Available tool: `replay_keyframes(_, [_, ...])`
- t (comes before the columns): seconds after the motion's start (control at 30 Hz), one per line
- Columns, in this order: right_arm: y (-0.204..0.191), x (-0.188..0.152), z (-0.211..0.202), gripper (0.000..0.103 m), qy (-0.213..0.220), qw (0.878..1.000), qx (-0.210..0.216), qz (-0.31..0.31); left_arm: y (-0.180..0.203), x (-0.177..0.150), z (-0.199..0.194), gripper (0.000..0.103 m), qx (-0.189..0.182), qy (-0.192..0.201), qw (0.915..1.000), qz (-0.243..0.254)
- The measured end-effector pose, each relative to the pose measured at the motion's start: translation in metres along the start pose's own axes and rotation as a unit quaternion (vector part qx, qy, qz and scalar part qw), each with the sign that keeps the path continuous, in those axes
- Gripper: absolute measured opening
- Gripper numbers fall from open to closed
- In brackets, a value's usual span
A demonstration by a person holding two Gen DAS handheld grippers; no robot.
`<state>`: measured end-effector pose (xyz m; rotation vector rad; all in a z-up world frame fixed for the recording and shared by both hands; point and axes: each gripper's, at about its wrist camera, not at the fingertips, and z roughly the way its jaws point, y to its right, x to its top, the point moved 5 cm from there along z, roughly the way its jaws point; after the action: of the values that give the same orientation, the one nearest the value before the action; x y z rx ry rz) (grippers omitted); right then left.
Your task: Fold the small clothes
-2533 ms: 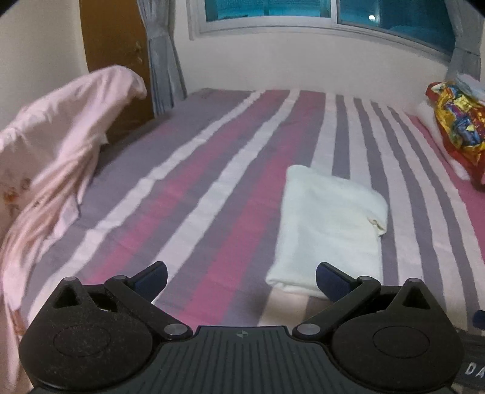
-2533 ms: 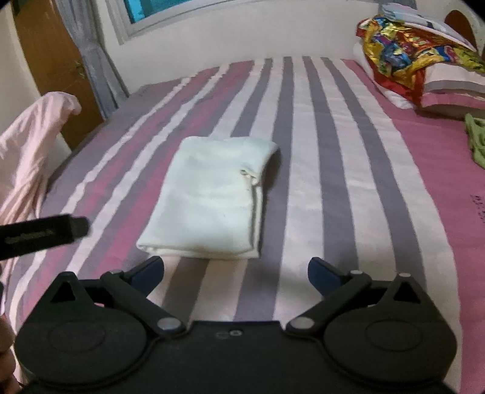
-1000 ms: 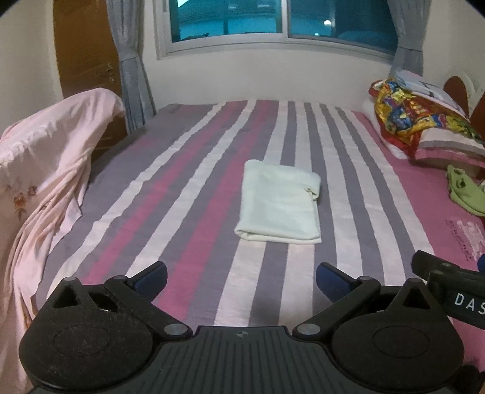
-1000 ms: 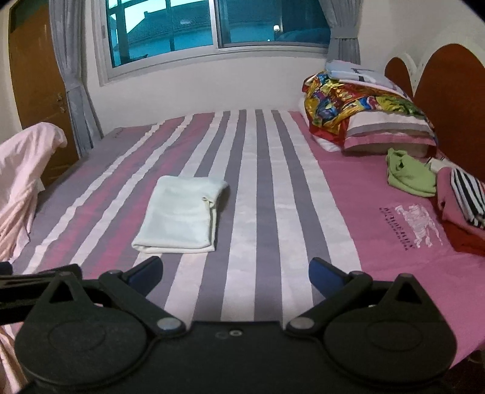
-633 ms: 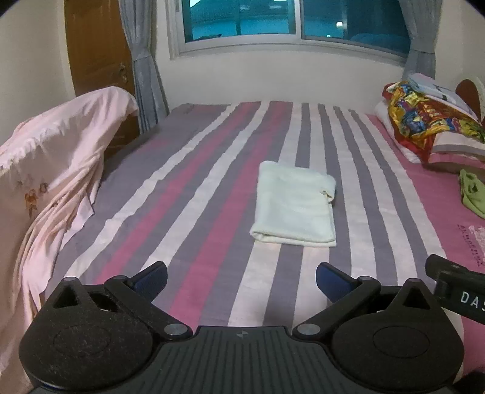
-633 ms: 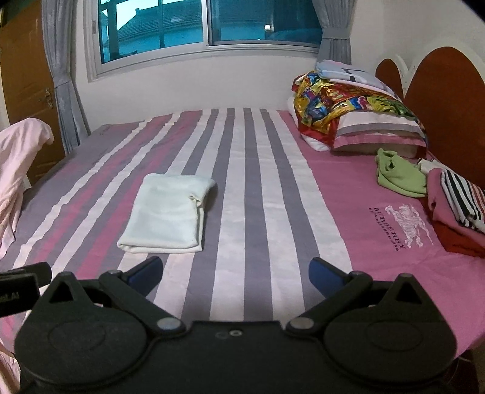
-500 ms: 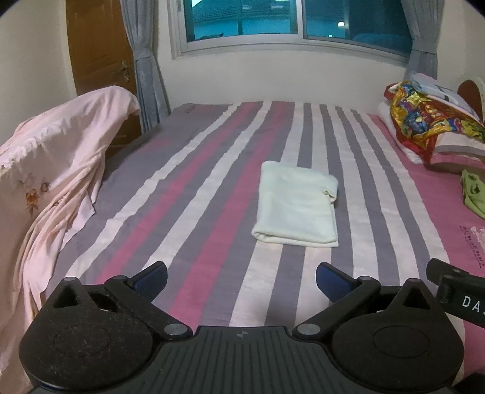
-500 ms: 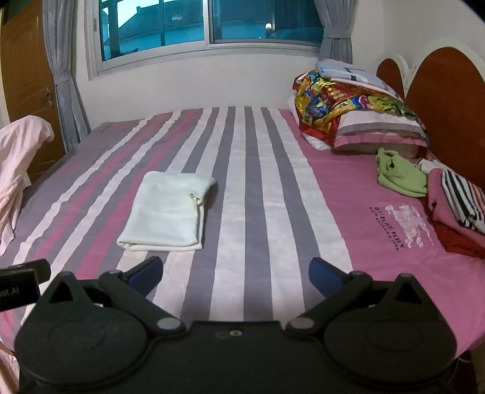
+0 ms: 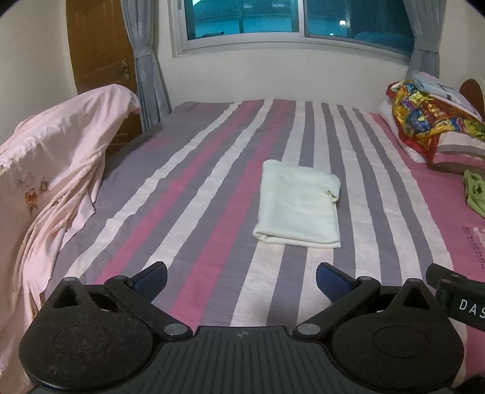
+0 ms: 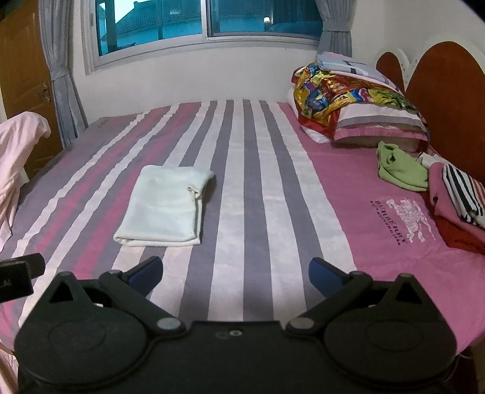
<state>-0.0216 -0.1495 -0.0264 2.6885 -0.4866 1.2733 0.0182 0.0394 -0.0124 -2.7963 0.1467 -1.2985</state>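
Note:
A folded white cloth (image 9: 298,203) lies flat on the striped bed sheet (image 9: 194,188); it also shows in the right wrist view (image 10: 168,206). My left gripper (image 9: 241,277) is open and empty, held back from the cloth near the bed's near edge. My right gripper (image 10: 235,271) is open and empty, also well short of the cloth, which lies ahead and to its left. A green garment (image 10: 400,169) and a pile of pink, striped and red clothes (image 10: 457,203) lie at the right by the headboard.
A pink sheet (image 9: 54,169) hangs over something at the bed's left side. Pillows with a colourful cover (image 10: 348,97) lie at the far right by the brown headboard (image 10: 448,100). A window (image 9: 291,21), curtains and a wooden door (image 9: 97,45) stand behind the bed.
Both grippers have pulled back and up from the folded cloth, so it looks smaller and farther. Both stay open. The cloth has not moved.

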Motion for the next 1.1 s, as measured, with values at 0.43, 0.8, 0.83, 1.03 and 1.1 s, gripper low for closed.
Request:
replay_keyframes(0.43, [0.0,0.002,0.003,0.102,0.001,1.0,0.003,0.001,0.001,0.001,0.006,0.103,0.0,-0.007,1.0,-0.002])
replay_keyframes(0.8, [0.0,0.003,0.005,0.102,-0.003,1.0,0.007,0.003,0.0,0.003,0.011,0.103,-0.001,-0.009,1.0,-0.002])
replay_keyframes(0.83, [0.0,0.003,0.006,0.102,-0.004,1.0,0.008,0.003,0.0,0.003,0.011,0.103,-0.001,-0.01,1.0,-0.002])
replay_keyframes(1.03, [0.0,0.004,0.009,0.103,-0.007,1.0,0.009,0.003,0.0,0.004,0.013,0.103,-0.003,-0.012,0.9999,-0.003])
replay_keyframes(1.1, [-0.002,0.004,0.01,0.102,-0.009,1.0,0.009,0.002,0.0,0.004,0.015,0.103,-0.004,-0.014,0.9999,-0.003])
